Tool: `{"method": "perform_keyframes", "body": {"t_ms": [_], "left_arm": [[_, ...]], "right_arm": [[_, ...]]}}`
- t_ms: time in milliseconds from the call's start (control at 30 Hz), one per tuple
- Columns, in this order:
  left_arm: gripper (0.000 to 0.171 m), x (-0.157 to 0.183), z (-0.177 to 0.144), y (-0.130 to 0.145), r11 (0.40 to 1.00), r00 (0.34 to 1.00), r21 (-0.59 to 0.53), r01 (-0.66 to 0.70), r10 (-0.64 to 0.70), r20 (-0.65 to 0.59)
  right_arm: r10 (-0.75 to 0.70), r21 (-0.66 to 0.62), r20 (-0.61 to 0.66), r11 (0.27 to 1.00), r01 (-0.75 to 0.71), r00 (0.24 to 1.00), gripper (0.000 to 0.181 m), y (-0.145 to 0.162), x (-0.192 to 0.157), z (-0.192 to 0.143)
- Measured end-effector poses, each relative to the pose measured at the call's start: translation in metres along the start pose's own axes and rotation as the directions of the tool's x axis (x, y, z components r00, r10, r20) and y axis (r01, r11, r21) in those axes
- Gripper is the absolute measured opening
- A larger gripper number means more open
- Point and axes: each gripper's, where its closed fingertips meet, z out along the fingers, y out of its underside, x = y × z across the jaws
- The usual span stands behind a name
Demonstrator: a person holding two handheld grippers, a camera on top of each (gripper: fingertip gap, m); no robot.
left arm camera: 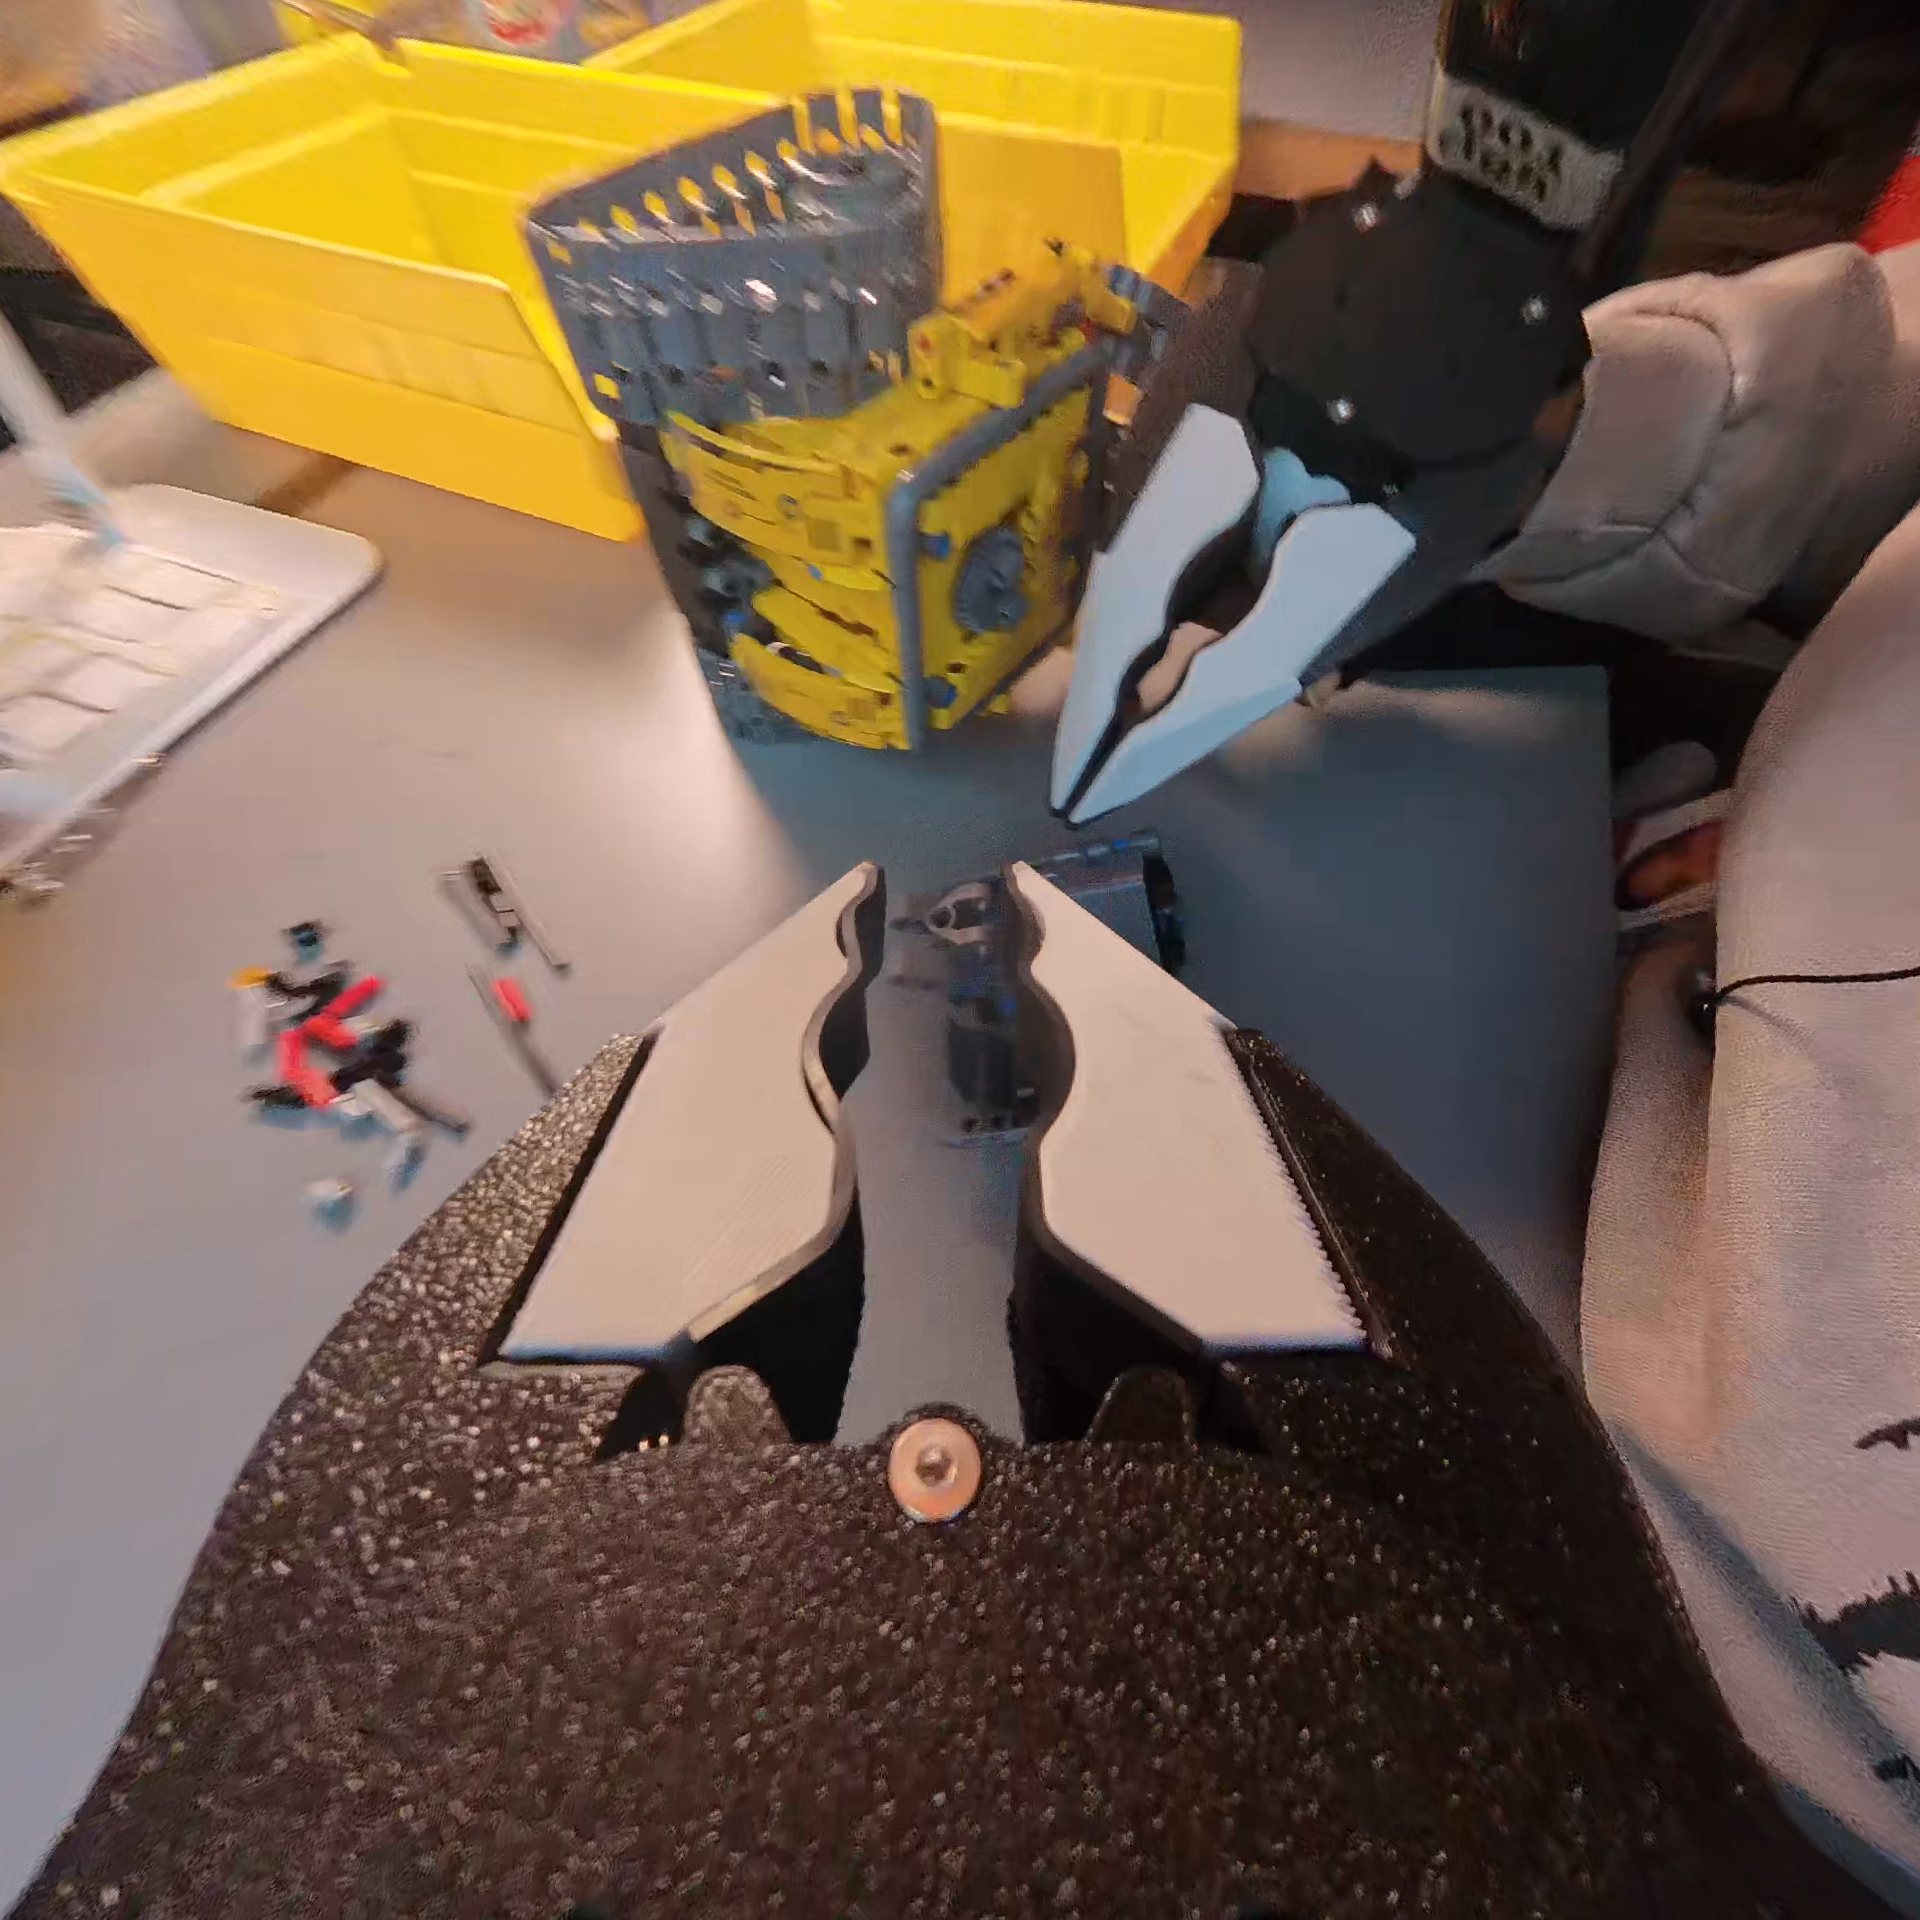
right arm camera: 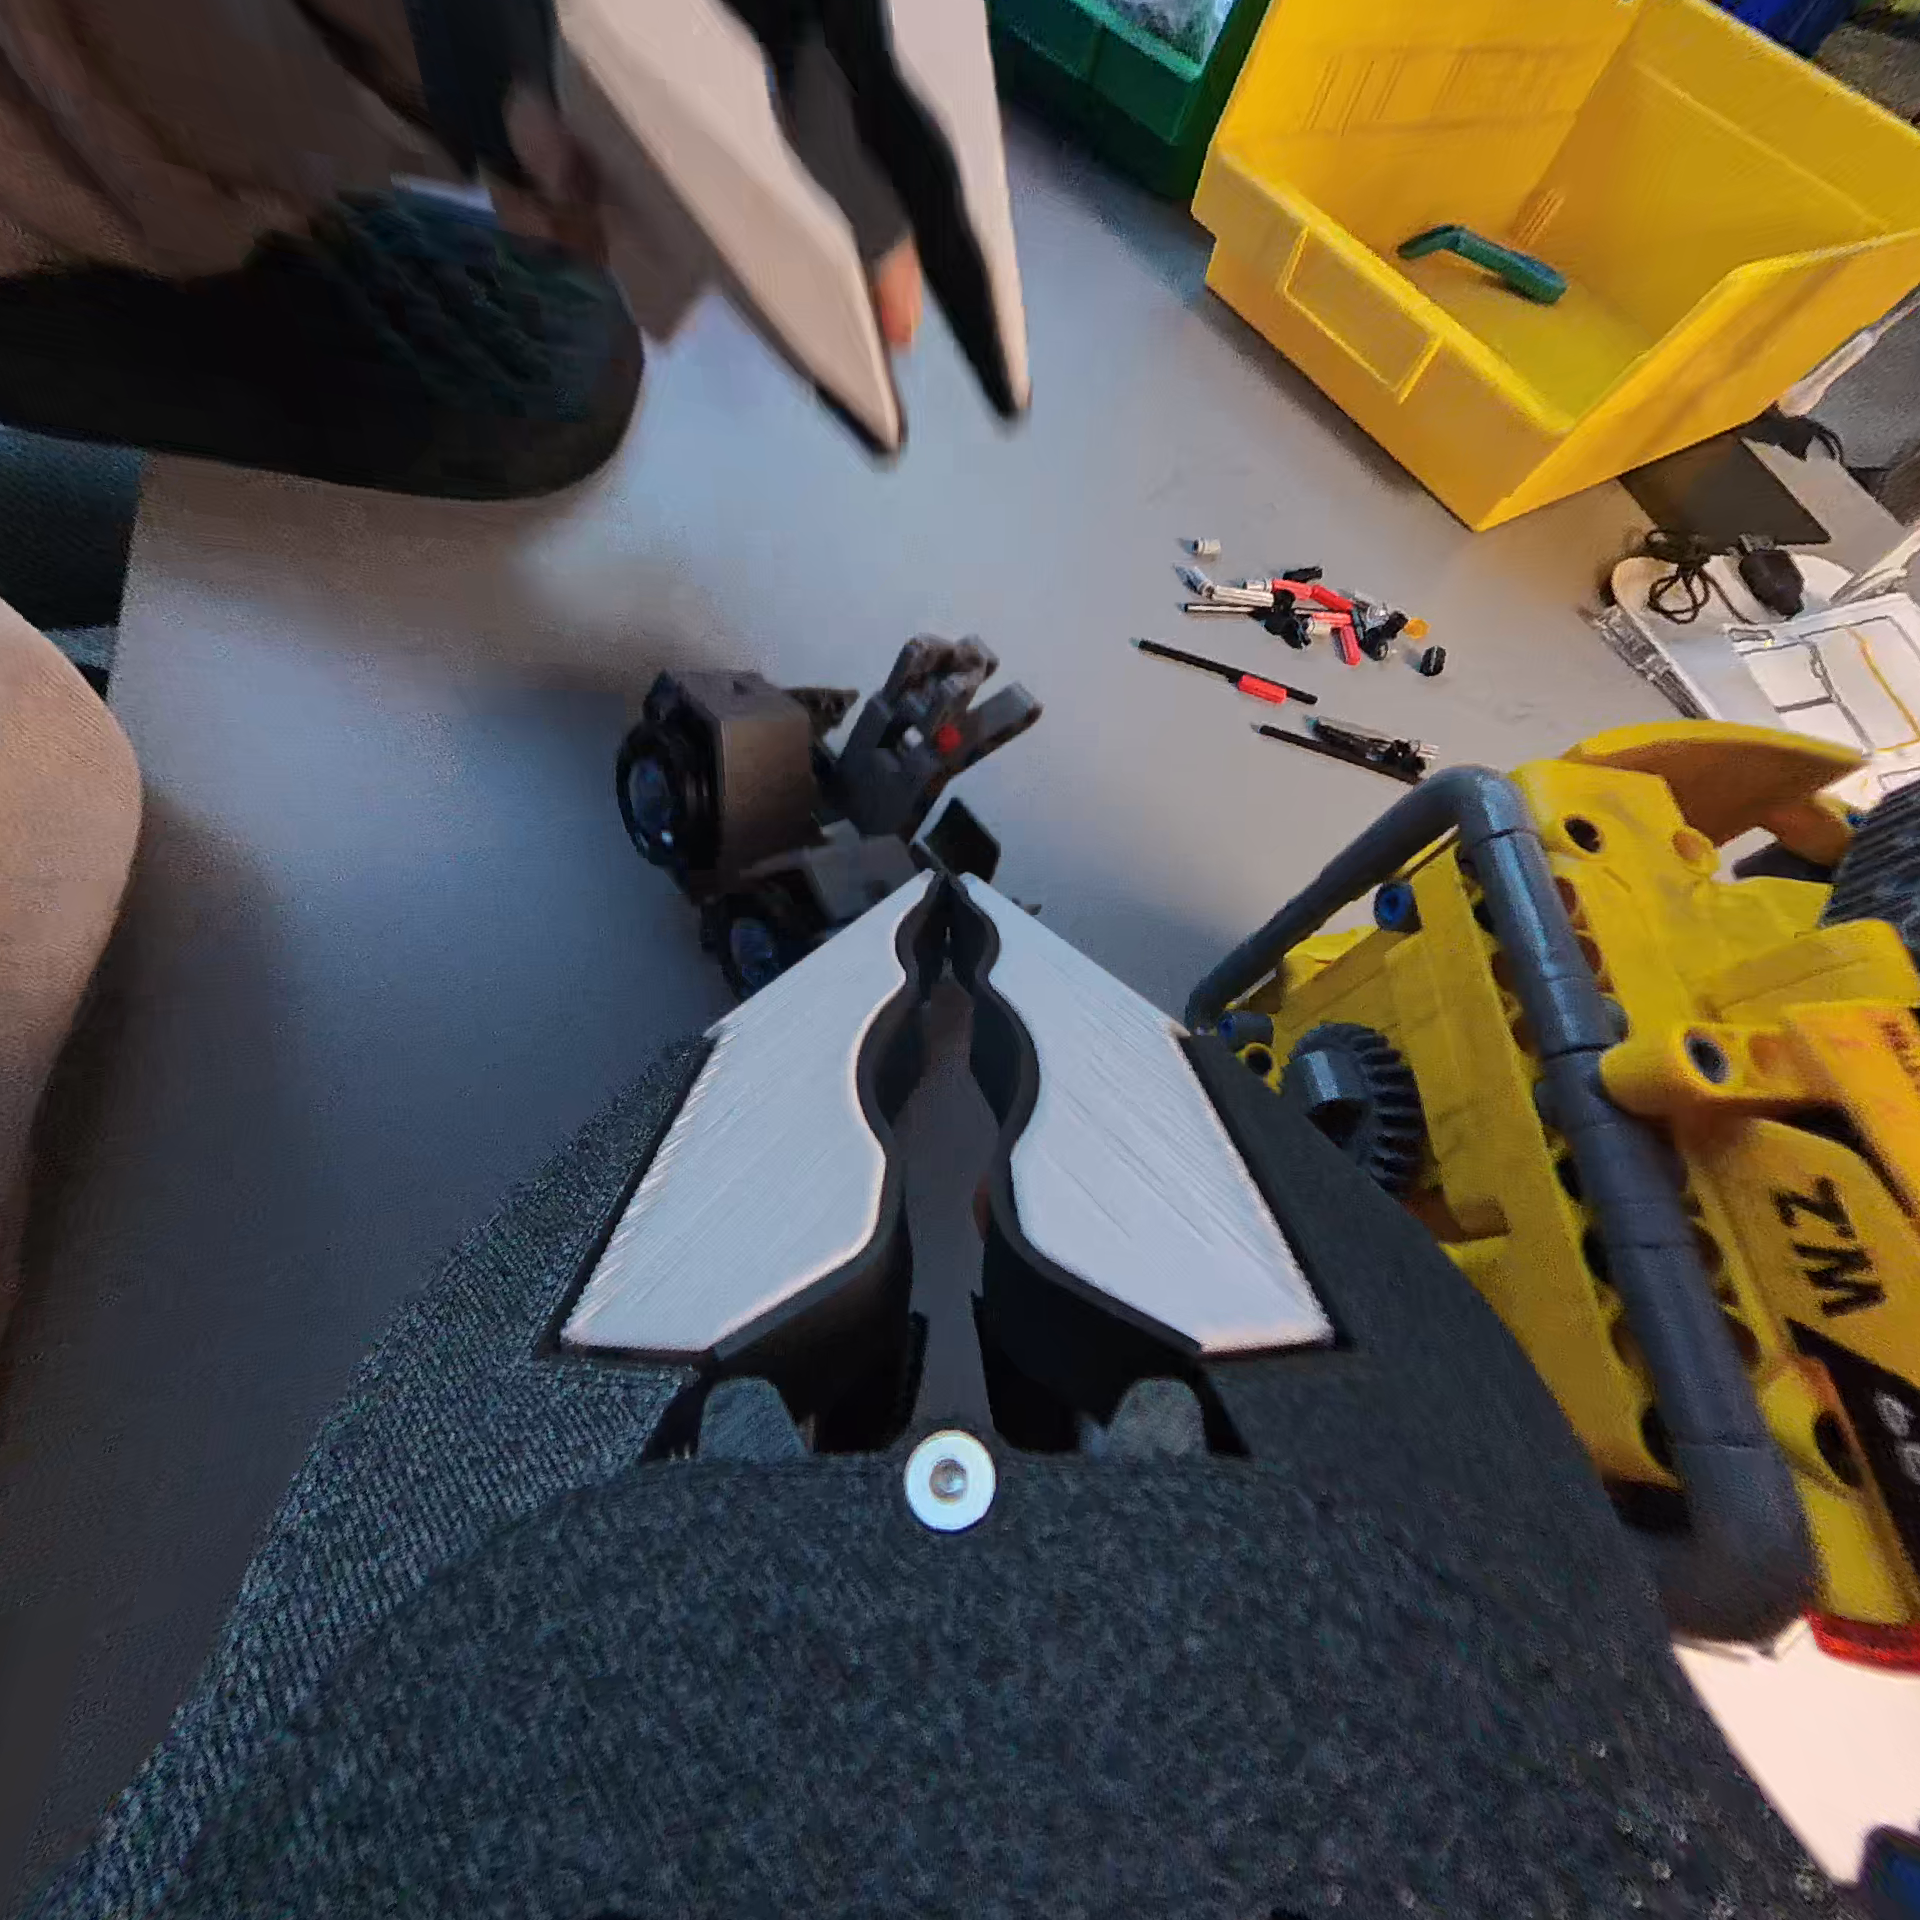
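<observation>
You are at a workbench in what looks like a hobby workshop or lab for building with toy bricks. The plain grey tabletop (right arm camera: 416,727) carries yellow plastic parts bins (left arm camera: 312,312), with a green bin (right arm camera: 1122,73) behind them. A half-built yellow and grey brick model (left arm camera: 852,582) stands on it, a small dark brick assembly (right arm camera: 790,800) lies nearby, and loose red and black pins and axles (right arm camera: 1309,613) are scattered beside printed instruction sheets (left arm camera: 114,634).

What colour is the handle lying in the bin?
Green handle, in the yellow bin; the right wrist view shows it best.
</observation>
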Motion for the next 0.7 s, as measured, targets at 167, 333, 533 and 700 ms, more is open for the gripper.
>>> {"method": "perform_keyframes", "body": {"t_ms": [167,333,533,700], "left_arm": [[0.026,-0.093,-0.161,-0.019,0.998,0.83,-0.038,0.042,-0.014,0.558],[0.029,-0.197,-0.372,0.107,0.822,0.397,-0.113,0.558,-0.144,0.907],[0.041,-0.232,-0.429,0.266,0.443,0.175,0.008,0.896,-0.371,0.912],[0.051,-0.251,-0.421,0.298,0.33,0.042,0.106,0.938,-0.413,0.91]], "right_arm": [[0.002,0.015,0.001,1.0,-0.002,1.0,0.0,0.002,0.0,-0.005],[0.034,0.079,0.038,0.996,-0.036,0.999,0.007,-0.005,-0.003,-0.007],[0.021,0.099,0.051,0.995,-0.026,0.999,0.009,-0.008,-0.008,-0.012],[0.058,0.115,0.054,0.991,-0.064,0.997,0.009,-0.007,-0.006,-0.015]]}}
